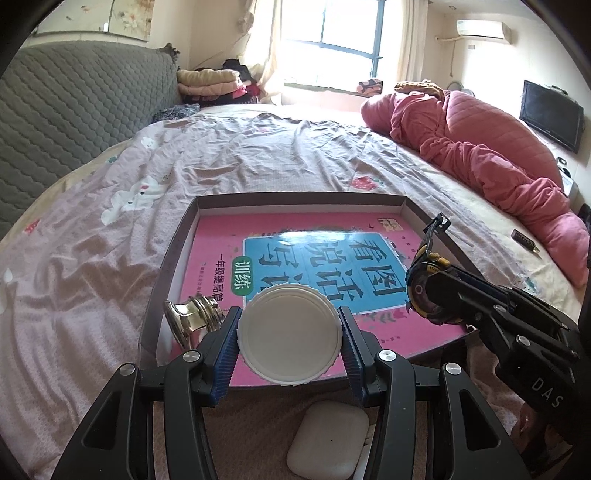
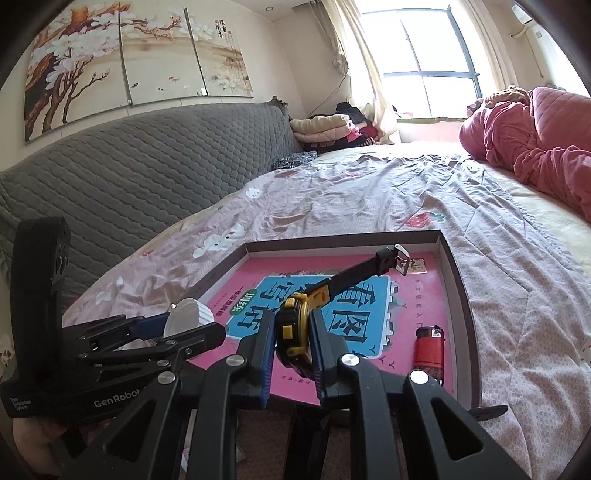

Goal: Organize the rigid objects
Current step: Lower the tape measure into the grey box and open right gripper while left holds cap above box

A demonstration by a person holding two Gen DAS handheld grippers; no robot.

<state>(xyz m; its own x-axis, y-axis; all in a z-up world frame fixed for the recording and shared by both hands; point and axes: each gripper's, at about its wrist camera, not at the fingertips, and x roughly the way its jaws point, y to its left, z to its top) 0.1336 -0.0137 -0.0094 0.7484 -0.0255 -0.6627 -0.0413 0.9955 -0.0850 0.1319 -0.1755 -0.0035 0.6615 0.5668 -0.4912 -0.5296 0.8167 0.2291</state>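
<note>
We see a round white ribbed lid (image 1: 290,336) pinched edge-on between the left gripper (image 1: 290,343) jaws, held over the near edge of the shallow box tray (image 1: 177,251) on the bed (image 1: 92,236). Our right gripper (image 2: 291,339) reaches level over the tray, its jaws clamped on a yellow-and-black watch (image 2: 295,328), strap stretching forward. A red lighter (image 2: 428,349) lies on the pink book (image 2: 424,295).

Bedroom surroundings, daylight from window (image 1: 343,33).

Bed sheet (image 1: 258,147), mauve with white cartoon print, wrinkled. Grey quilted headboard cover (image 2: 147,158). Pink quilt (image 1: 480,136) heaped at far right. Folded clothes (image 1: 214,83) stacked beside curtain (image 2: 373,74). Three-panel blossom painting (image 2: 122,51) above headboard. Air conditioner (image 1: 480,29) and dark television (image 1: 552,114) on right wall.
</note>
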